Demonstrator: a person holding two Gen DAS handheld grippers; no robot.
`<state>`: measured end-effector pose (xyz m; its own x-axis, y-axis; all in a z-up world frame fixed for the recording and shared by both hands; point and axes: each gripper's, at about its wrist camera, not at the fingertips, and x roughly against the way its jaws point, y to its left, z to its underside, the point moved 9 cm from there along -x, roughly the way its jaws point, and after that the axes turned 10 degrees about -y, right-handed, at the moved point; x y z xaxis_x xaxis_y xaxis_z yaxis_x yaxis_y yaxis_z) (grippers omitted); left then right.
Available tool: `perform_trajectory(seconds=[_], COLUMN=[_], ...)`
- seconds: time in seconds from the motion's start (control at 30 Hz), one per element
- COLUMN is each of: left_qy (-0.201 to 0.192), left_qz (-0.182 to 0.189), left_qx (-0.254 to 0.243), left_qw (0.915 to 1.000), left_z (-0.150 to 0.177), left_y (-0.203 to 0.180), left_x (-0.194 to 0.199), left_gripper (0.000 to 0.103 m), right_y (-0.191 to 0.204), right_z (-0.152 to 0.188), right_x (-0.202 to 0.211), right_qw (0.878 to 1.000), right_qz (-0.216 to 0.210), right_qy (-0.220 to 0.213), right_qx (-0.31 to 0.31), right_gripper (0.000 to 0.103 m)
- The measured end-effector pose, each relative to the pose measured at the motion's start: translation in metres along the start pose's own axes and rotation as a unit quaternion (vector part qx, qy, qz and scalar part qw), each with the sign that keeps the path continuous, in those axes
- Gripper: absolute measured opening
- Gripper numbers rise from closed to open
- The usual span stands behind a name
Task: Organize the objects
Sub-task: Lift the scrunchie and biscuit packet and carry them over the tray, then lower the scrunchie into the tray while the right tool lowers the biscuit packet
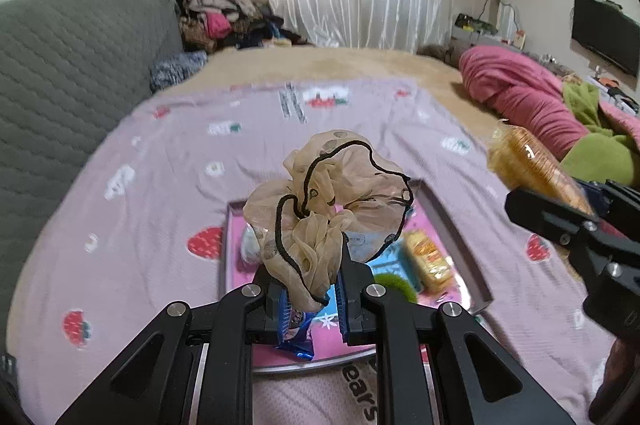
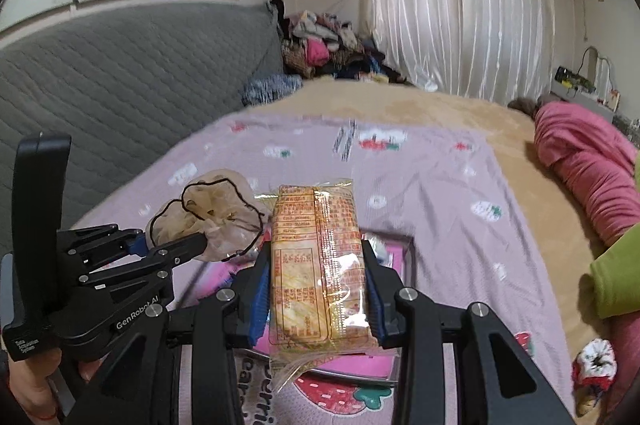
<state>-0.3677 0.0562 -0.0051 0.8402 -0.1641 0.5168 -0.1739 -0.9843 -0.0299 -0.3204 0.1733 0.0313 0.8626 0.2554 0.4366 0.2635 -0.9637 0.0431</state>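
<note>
My left gripper (image 1: 306, 289) is shut on a beige sheer scrunchie (image 1: 332, 201) with black edging and holds it above a shallow pink tray (image 1: 460, 225) on the bed. The scrunchie (image 2: 208, 217) and left gripper (image 2: 176, 249) also show in the right wrist view. My right gripper (image 2: 316, 289) is shut on a yellow packaged snack (image 2: 316, 265) and holds it over the tray (image 2: 404, 245). That snack (image 1: 532, 161) and right gripper (image 1: 560, 209) appear at the right of the left wrist view. In the tray lie a blue wrapped snack (image 1: 296, 333), a yellow snack pack (image 1: 430, 261), a green fuzzy item (image 1: 394, 285) and a small white item (image 1: 250, 245).
A lilac strawberry-print blanket (image 1: 160, 185) covers the bed. A grey quilted headboard (image 1: 60, 65) stands at the left. Pink and green bedding (image 1: 532, 97) is bunched at the right. A clothes pile (image 1: 224, 17) sits at the back. A red-and-white item (image 2: 596, 361) lies at the lower right.
</note>
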Motion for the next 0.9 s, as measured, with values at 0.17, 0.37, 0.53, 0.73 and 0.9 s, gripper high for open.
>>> perform_trajectory(seconds=[0.17, 0.37, 0.53, 0.73, 0.9], left_qy=[0.029, 0.048, 0.051, 0.06, 0.063], left_qz=[-0.004, -0.008, 0.004, 0.01, 0.014], left_qx=[0.004, 0.013, 0.015, 0.013, 0.014], left_qw=[0.9996, 0.9987, 0.9985, 0.9981, 0.9978], left_z=[0.033, 0.066, 0.079, 0.085, 0.091], left_y=[0.01, 0.02, 0.013, 0.01, 0.009], left_x=[-0.042, -0.064, -0.074, -0.084, -0.087], left_gripper=[0.018, 0.018, 0.018, 0.019, 0.019], right_y=[-0.002, -0.002, -0.002, -0.004, -0.007], right_z=[0.036, 0.07, 0.09, 0.101, 0.108], right_x=[-0.043, -0.08, -0.101, -0.115, -0.126], right_qw=[0.999, 0.998, 0.997, 0.997, 0.996], right_qz=[-0.006, -0.013, -0.007, 0.007, 0.016], right_qy=[0.034, 0.058, 0.074, 0.08, 0.085], right_qx=[0.0, -0.007, 0.007, 0.016, 0.021], right_gripper=[0.04, 0.04, 0.04, 0.04, 0.04])
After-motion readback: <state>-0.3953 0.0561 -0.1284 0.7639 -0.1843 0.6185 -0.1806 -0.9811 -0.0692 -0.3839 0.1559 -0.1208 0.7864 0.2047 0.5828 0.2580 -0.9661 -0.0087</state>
